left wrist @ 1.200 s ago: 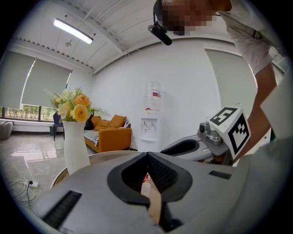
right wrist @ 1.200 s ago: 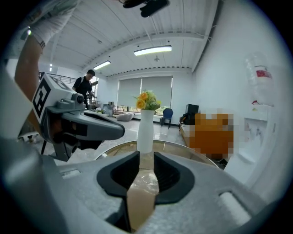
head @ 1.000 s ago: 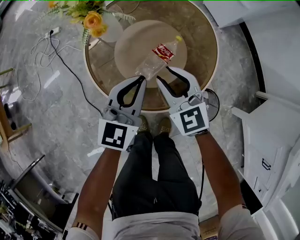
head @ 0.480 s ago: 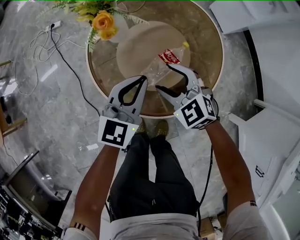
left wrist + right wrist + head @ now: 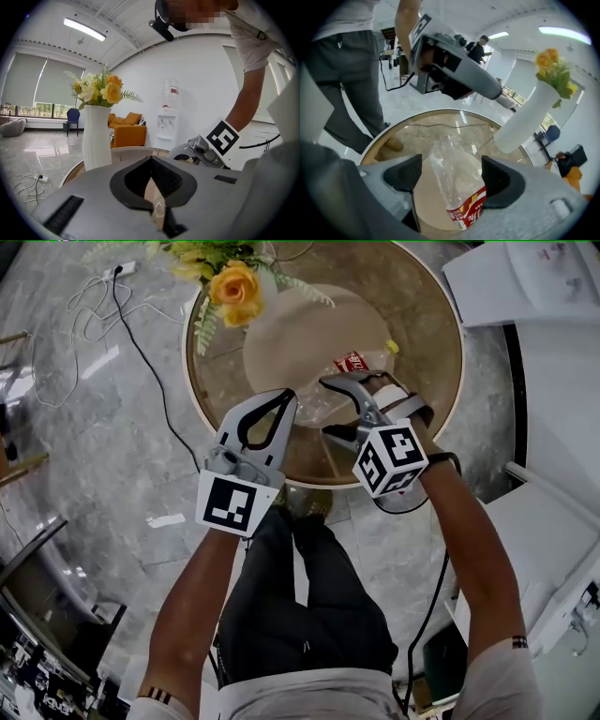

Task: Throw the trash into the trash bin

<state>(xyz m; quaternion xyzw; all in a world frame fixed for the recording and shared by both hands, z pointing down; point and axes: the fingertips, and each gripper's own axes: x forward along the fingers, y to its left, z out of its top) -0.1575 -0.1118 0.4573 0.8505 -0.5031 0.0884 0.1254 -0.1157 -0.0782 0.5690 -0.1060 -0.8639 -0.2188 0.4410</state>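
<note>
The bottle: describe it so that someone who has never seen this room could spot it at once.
Find the round brown table, then the pale disc at its middle. The bottle lies on its side there, near the white vase of yellow flowers: clear crumpled plastic with a red label and yellow cap.

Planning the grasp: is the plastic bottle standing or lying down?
Lying down: the bottle stretches flat along the table, yellow cap pointing sideways.

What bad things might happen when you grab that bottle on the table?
The right gripper has just been opening its jaws, with the clear bottle between them, unsqueezed. It looks thin and round, so it might crumple or roll away. The tall vase stands close; a swing might tip it.
</note>
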